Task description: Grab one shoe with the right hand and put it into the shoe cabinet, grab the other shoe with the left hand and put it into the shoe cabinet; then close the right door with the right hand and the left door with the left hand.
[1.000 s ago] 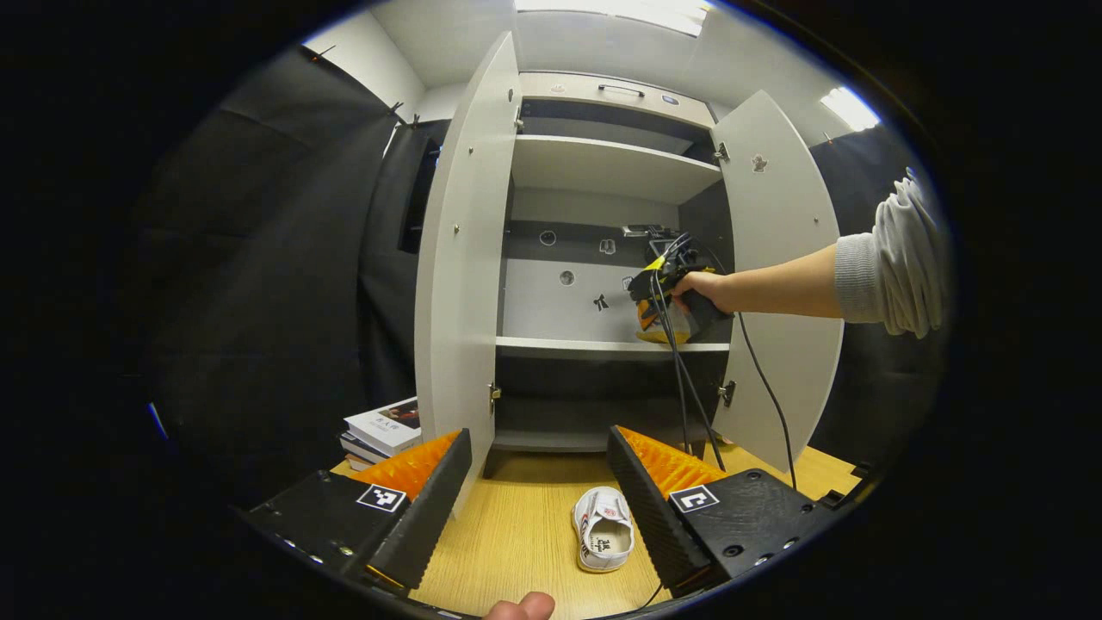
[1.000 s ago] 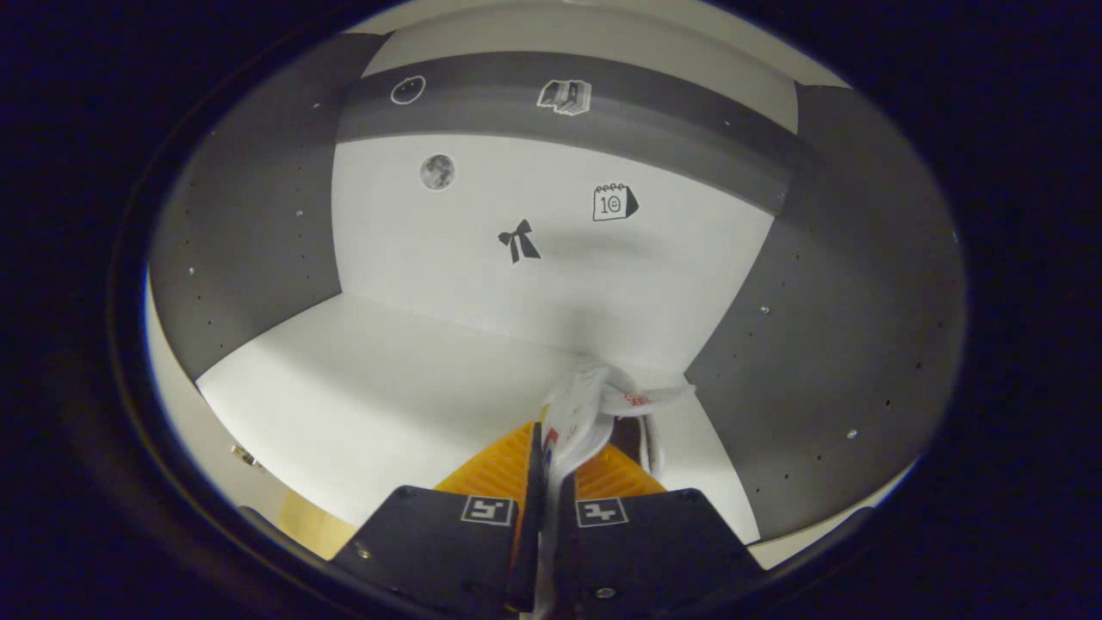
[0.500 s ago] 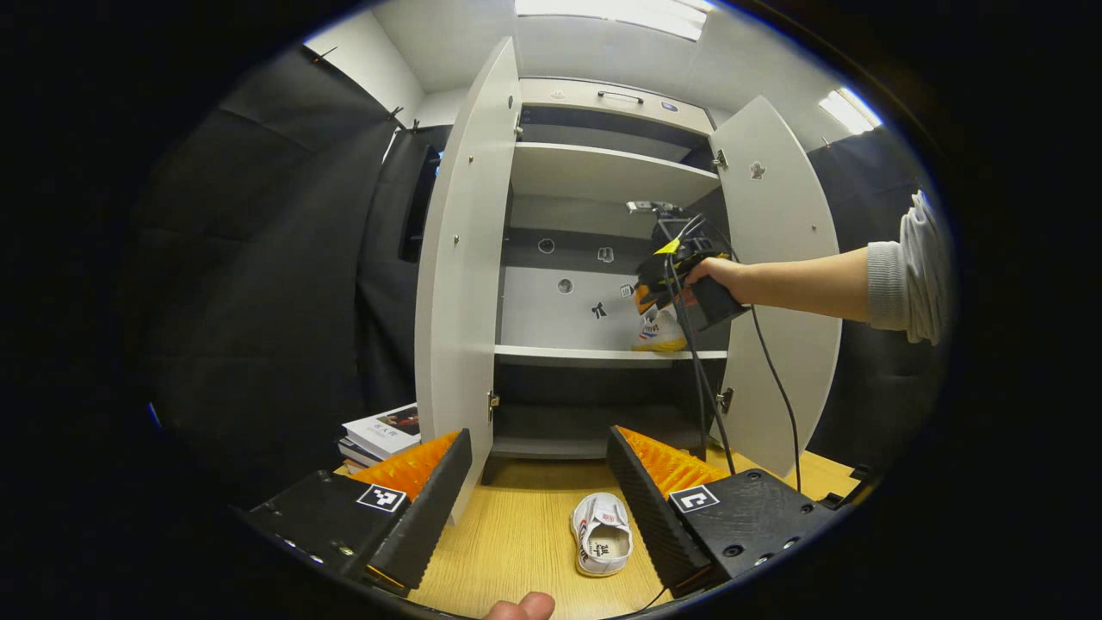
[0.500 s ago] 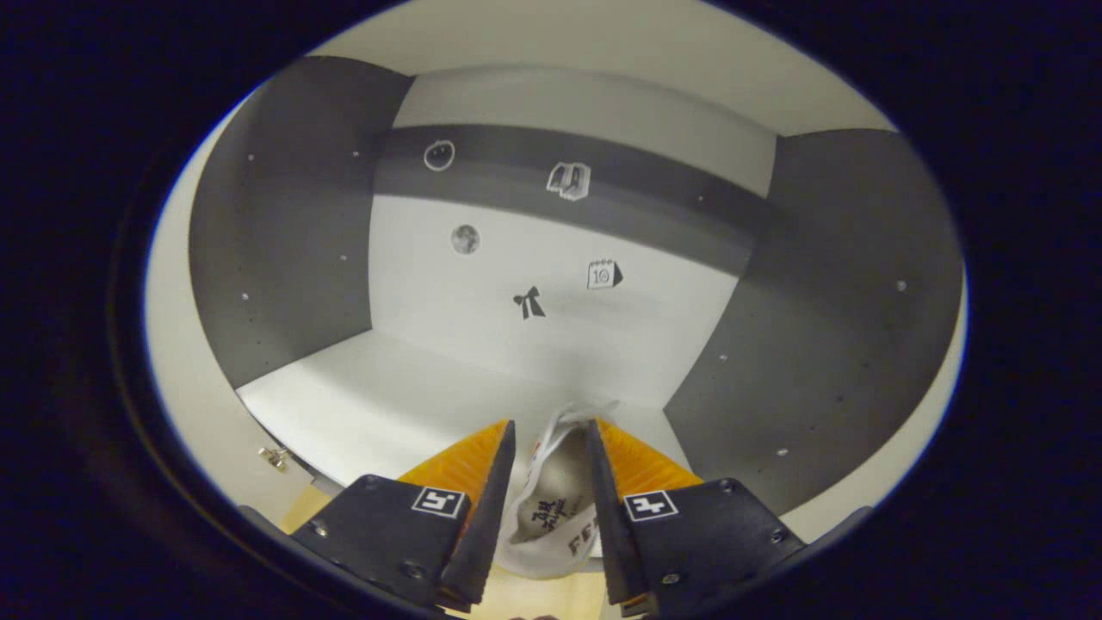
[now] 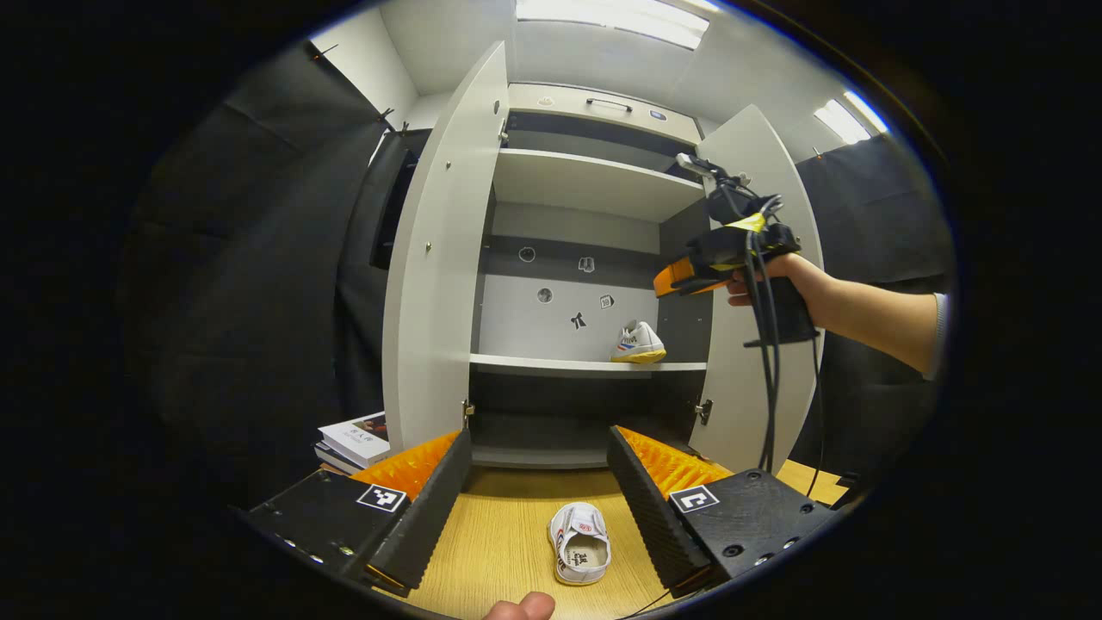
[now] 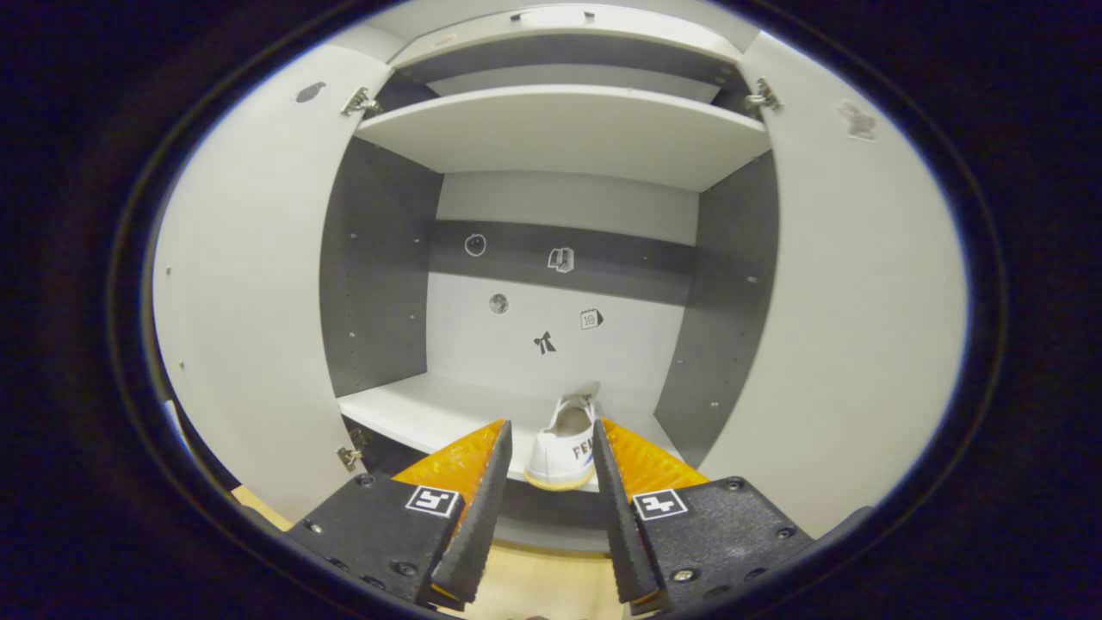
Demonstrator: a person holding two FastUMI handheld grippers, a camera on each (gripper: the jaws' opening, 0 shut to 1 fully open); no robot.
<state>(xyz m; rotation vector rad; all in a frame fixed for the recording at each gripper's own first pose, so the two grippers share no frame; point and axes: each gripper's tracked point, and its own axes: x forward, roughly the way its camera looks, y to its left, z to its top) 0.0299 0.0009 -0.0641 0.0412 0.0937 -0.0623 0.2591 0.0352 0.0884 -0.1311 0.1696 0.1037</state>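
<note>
Now 1 shoe [image 5: 638, 343] on cabinet shelf [image 5: 594, 366], seemingly near its right end.

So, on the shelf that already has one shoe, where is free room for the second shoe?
The middle shelf is bare from its left wall across to the placed shoe, which sits near the right wall. That right corner is the crowded part. The second shoe lies on the wooden floor, between the open left tool fingers.

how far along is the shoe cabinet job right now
Done: one shoe sits on the cabinet's middle shelf, and the right tongs are open, clear of it. In hand: nothing; the left tongs are open above the second shoe on the wooden table. Left: grab and shelve that shoe, then shut the right door and left door, both open.
</note>
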